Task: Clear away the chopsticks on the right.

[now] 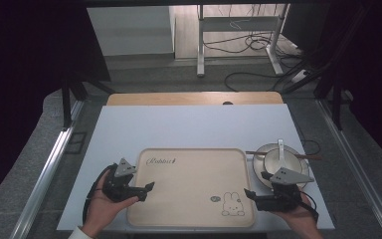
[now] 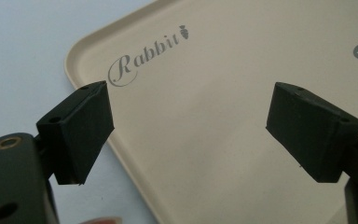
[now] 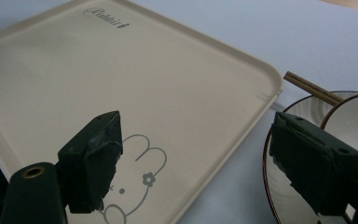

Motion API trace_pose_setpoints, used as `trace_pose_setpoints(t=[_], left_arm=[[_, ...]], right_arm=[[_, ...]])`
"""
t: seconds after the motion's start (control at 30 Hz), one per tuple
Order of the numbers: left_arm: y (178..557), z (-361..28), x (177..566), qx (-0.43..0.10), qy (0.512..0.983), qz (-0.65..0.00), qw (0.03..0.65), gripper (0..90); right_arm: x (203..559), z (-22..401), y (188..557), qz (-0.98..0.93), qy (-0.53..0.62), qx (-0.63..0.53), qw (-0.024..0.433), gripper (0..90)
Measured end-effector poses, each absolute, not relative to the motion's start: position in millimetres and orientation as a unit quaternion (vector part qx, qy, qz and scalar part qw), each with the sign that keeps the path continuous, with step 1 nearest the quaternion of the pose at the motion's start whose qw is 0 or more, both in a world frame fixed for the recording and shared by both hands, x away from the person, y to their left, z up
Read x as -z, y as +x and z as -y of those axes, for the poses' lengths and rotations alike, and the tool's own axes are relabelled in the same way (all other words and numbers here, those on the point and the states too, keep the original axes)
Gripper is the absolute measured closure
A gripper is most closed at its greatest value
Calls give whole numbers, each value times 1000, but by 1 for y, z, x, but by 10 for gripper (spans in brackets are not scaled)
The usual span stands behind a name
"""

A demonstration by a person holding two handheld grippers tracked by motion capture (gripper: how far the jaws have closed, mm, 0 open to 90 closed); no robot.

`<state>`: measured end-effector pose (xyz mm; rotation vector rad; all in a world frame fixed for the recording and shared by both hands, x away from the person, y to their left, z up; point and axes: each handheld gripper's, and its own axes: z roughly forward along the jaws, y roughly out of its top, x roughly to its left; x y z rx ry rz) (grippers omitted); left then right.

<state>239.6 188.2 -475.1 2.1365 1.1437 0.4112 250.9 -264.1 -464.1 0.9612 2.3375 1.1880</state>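
A big white table [image 1: 189, 124] fills the middle of the high view, and a wooden board [image 1: 194, 98] lies along its far edge. On the table sits a wide cream tray [image 1: 194, 169] with the word "Rabbit" near its far left corner and a little bunny drawing [image 1: 233, 204] near its near right corner. The inside of the tray is bare. Just to the right of the tray is a plate [image 1: 298, 155] with a dark rim, and a white bowl [image 1: 274, 160] sits on it. A white spoon [image 1: 280, 148] stands in the bowl, and brown chopsticks [image 1: 308, 156] lie across the plate, beside the bowl. The left gripper [image 1: 148, 188] is held in a hand [image 1: 102, 206] at the left edge of the tray, and in the left gripper view its jaws are wide apart and hold nothing, with one over the tray edge and one over the tray. The right gripper [image 1: 247, 193] is at the near right corner of the tray. In the right gripper view its jaws are also wide apart and hold nothing, with one over the bunny and one over the plate.
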Motion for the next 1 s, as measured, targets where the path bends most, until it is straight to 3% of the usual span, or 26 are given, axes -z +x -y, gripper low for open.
trace_pose_setpoints(t=[0.57,0.8,1.0], left_arm=[[235,-189,480,-152,821,-434,338,142],[240,-192,478,-161,817,-437,341,143],[242,-186,476,-174,823,-424,337,138]], right_arm=[[460,251,257,-831,332,-415,163,200],[451,248,260,-829,328,-426,154,273],[423,249,275,-835,326,-418,152,309]])
